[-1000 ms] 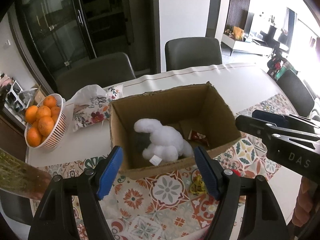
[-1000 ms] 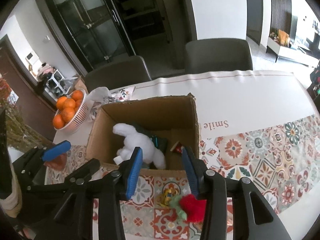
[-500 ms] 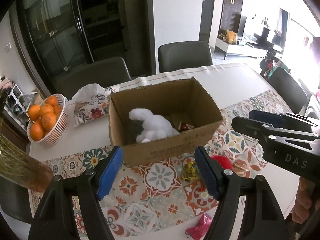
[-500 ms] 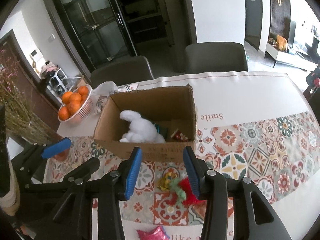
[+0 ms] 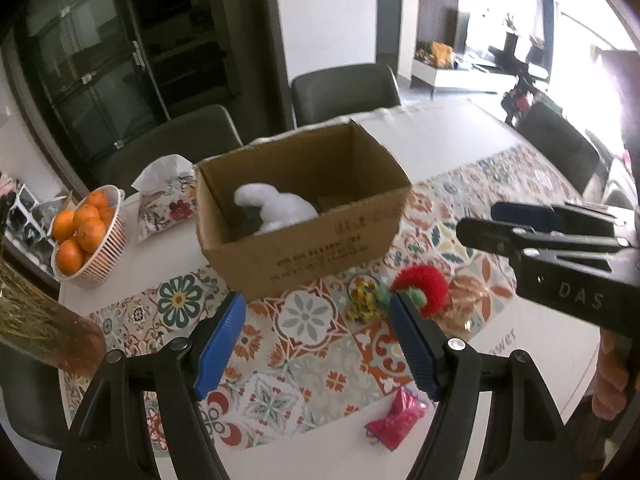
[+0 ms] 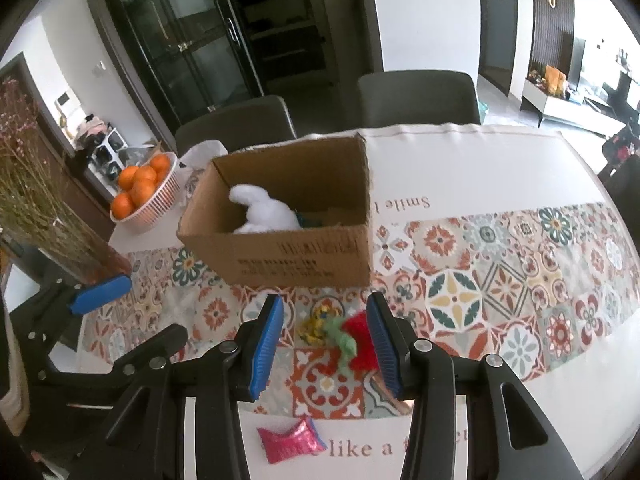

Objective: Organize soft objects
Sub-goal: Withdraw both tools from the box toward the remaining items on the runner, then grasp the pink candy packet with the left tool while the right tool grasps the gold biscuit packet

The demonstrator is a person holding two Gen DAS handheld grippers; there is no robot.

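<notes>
A brown cardboard box (image 5: 304, 216) sits on the surface (image 5: 452, 140), and a white soft toy (image 5: 280, 206) lies inside it. Near the box, on the patterned cloth (image 5: 312, 344), lie a small yellow toy (image 5: 362, 300), a fluffy red toy (image 5: 424, 286) with a green bit, and, nearer still, a shiny pink pouch (image 5: 394, 416). To the left are a basket of oranges (image 5: 86, 236) and a flowery tissue pack (image 5: 164, 200); the left gripper (image 5: 316, 340) hangs over the cloth with its blue fingers (image 5: 220, 344) wide apart and holding nothing, and the right gripper (image 5: 480, 222) reaches in from the right.
</notes>
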